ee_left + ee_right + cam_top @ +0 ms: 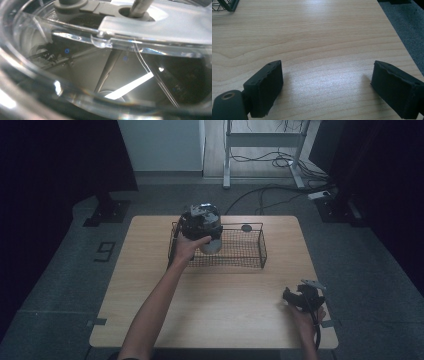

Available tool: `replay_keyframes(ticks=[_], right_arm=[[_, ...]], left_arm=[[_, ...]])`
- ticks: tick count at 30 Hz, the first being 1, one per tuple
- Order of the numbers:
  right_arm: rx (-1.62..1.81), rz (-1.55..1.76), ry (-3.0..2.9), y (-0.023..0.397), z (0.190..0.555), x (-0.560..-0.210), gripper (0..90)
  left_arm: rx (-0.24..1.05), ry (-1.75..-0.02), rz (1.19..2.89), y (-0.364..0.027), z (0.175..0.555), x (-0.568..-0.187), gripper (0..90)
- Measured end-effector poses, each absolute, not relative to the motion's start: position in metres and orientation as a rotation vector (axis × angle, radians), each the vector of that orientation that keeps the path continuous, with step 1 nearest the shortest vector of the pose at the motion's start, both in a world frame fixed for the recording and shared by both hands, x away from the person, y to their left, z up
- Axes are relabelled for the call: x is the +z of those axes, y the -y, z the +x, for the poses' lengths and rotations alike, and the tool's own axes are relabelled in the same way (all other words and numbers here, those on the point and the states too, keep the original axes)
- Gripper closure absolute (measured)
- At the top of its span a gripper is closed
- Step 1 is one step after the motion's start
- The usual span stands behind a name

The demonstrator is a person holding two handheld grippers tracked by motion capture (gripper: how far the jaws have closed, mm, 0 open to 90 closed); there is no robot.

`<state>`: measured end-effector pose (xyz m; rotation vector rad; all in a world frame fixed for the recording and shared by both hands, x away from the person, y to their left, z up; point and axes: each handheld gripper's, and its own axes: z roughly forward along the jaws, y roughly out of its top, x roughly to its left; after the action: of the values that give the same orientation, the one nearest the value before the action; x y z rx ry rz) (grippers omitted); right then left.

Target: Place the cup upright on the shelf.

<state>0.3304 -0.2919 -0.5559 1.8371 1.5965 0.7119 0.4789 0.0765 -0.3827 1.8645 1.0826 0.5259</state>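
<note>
Two hand-held grippers are at work, and only one carries anything. The left hand-held gripper [206,236] is at the wire basket's [260,251] left end, with a clear container [212,240] at its front, over the basket's mesh floor. In the left gripper view the clear container's [100,42] curved transparent wall and a pale grey fitting inside it sit right against the lens, so the jaws appear closed on it, though the pads themselves are hidden. Whether the container rests on the mesh or hangs just above it I cannot tell.

Seen from the basket, the right hand-held gripper [292,298] lies well apart, toward the counter's [225,310] near right corner, low over the wood with jaws spread wide and nothing between them; its pads [265,87] frame bare counter [324,50].

My judgement is that the coming move belongs to the left hand alone, since the container is at that gripper, directly ahead of its camera.
</note>
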Motion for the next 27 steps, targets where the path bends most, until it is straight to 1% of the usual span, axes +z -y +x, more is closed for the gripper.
replay_keyframes(ticks=[19, 27], right_arm=[[0.712, 1.838, -1.595, 0.292, 0.330, -0.556, 10.7], [0.712, 1.837, -1.595, 0.292, 0.330, -0.556, 10.8]], left_arm=[[0.544, -1.138, 1.861, -0.075, 0.500, -0.406, 4.0], [0.543, -1.148, 1.885, -0.073, 0.505, -0.418, 3.9]])
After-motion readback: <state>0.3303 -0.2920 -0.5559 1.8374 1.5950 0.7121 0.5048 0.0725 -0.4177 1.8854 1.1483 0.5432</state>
